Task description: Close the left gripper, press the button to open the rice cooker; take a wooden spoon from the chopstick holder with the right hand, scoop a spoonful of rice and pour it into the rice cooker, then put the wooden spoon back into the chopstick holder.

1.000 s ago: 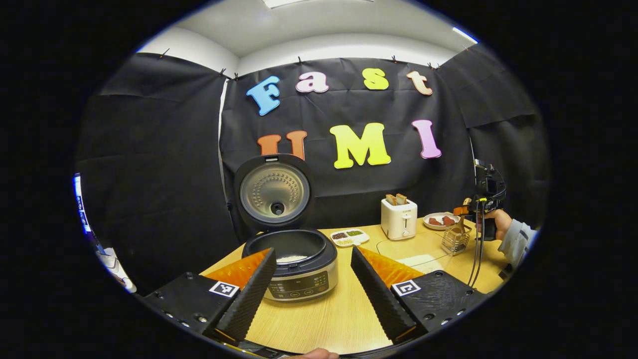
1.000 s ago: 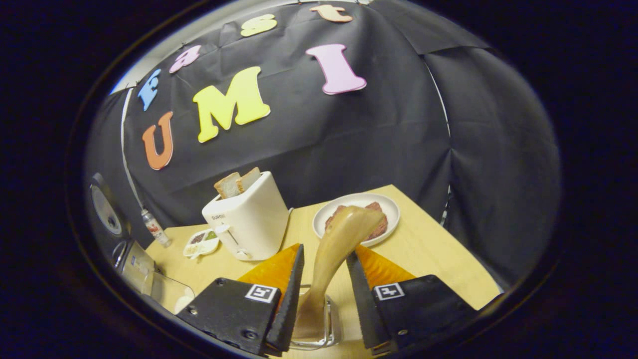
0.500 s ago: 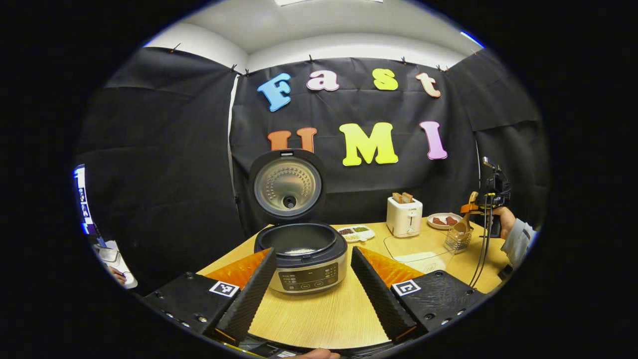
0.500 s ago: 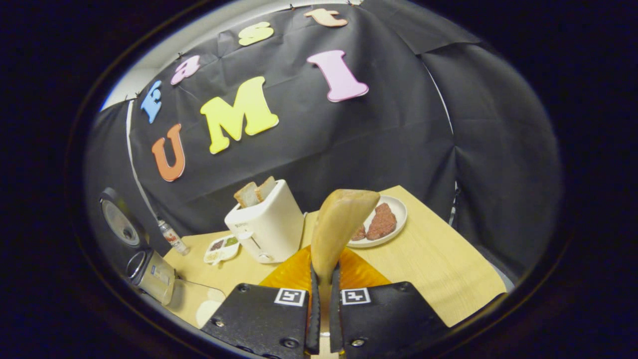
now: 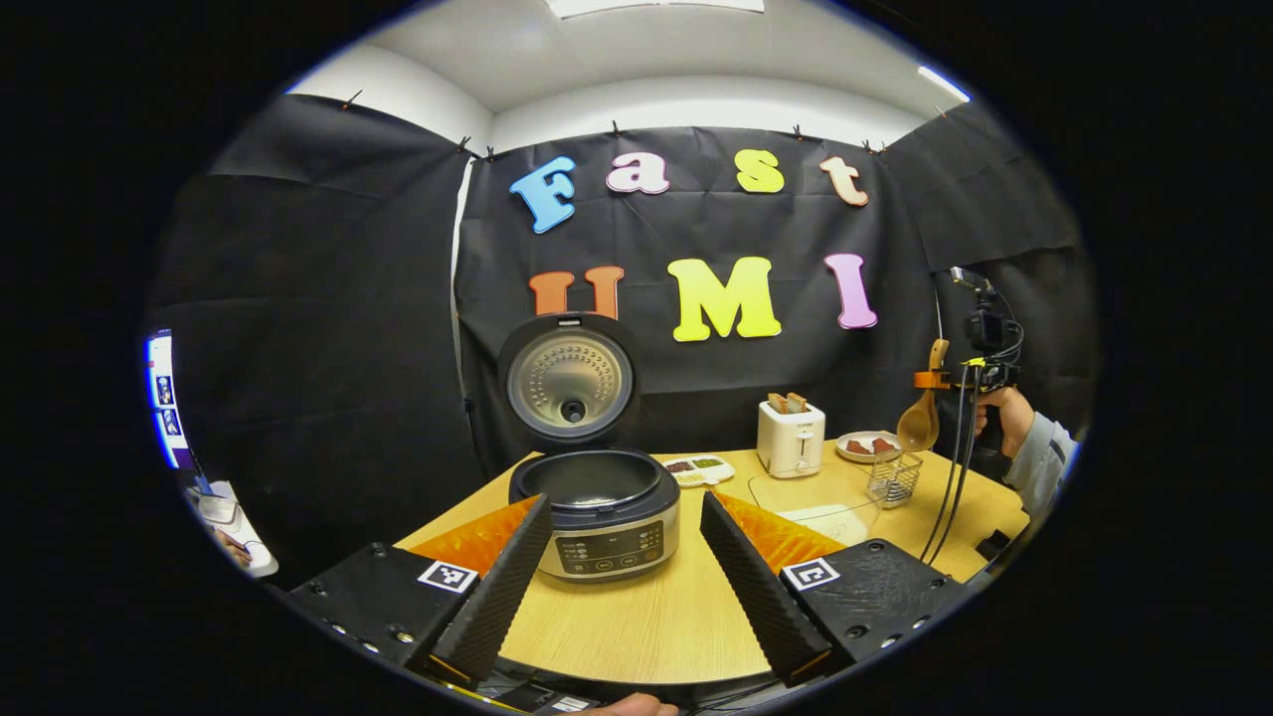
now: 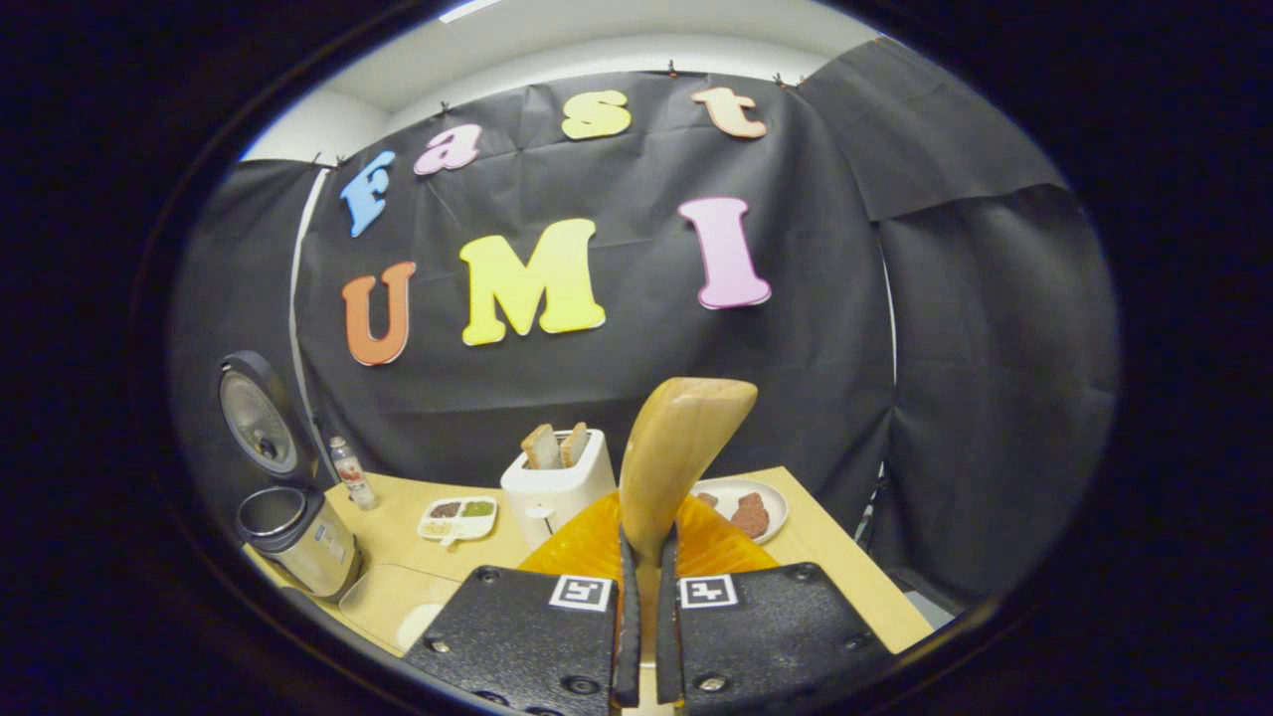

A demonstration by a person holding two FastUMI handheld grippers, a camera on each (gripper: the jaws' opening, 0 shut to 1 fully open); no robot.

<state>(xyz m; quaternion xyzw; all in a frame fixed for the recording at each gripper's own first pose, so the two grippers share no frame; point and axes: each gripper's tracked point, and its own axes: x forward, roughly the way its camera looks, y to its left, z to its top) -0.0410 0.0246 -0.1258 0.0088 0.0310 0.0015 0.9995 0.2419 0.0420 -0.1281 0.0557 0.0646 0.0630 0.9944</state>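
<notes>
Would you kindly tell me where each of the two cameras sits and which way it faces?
Left gripper view: rides on the left gripper, jaws apart, facing the open rice cooker across the table; farther right, a hand holds the right gripper.
Right gripper view: rides on the right gripper, jaws shut on the wooden spoon, facing the booth wall.
Shared: rice cooker, toaster, spoon.

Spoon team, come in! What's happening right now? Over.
Right gripper shut on wooden spoon, above the holder. Left gripper open. Rice cooker lid up.
</notes>
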